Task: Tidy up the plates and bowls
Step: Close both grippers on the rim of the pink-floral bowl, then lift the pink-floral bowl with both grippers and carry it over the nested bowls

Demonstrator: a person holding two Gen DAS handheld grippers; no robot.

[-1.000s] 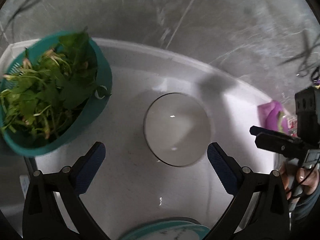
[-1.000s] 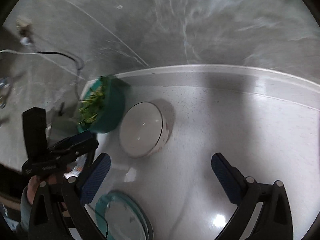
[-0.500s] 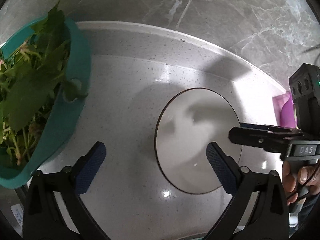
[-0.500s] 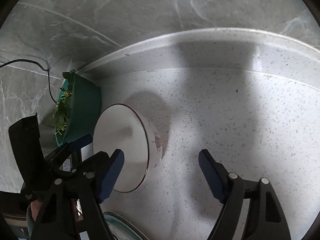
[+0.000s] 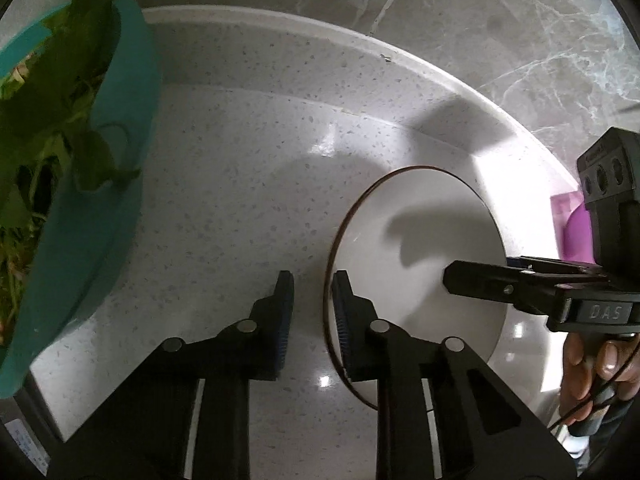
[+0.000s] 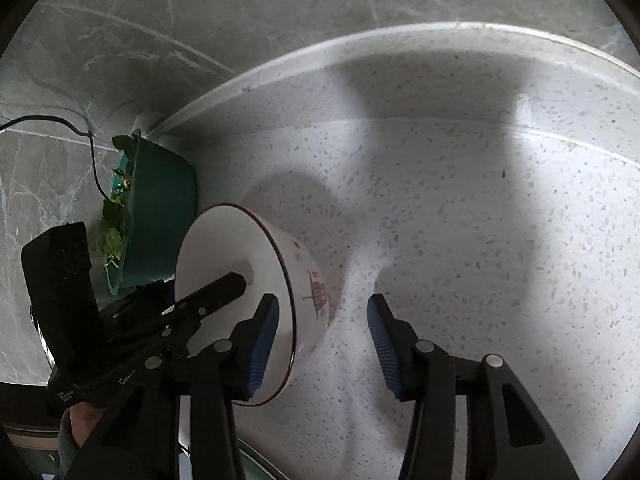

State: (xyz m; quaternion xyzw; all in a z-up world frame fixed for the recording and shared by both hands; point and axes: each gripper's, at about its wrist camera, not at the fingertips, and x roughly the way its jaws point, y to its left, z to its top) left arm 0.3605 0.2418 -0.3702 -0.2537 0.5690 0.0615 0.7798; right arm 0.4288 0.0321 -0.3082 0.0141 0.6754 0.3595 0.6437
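Observation:
A white bowl (image 5: 416, 264) with a dark red rim and a red print on its side stands on the speckled white counter; it also shows in the right wrist view (image 6: 240, 264). My left gripper (image 5: 310, 308) is nearly closed around the bowl's left rim, one finger inside and one outside, with a small gap still showing. My right gripper (image 6: 320, 320) is open and straddles the bowl's right wall, its left finger inside the bowl and its right finger on the counter side.
A teal basket of green leaves (image 5: 80, 184) stands just left of the bowl, also in the right wrist view (image 6: 156, 216). A purple packet (image 5: 576, 232) lies by the back wall. A marble backsplash rises behind the counter (image 6: 480, 240). A teal plate edge (image 6: 260, 460) shows below.
Both grippers moved in on the bowl. My left gripper narrowed from wide open to nearly closed over the left rim. My right gripper narrowed and slid over the right wall.

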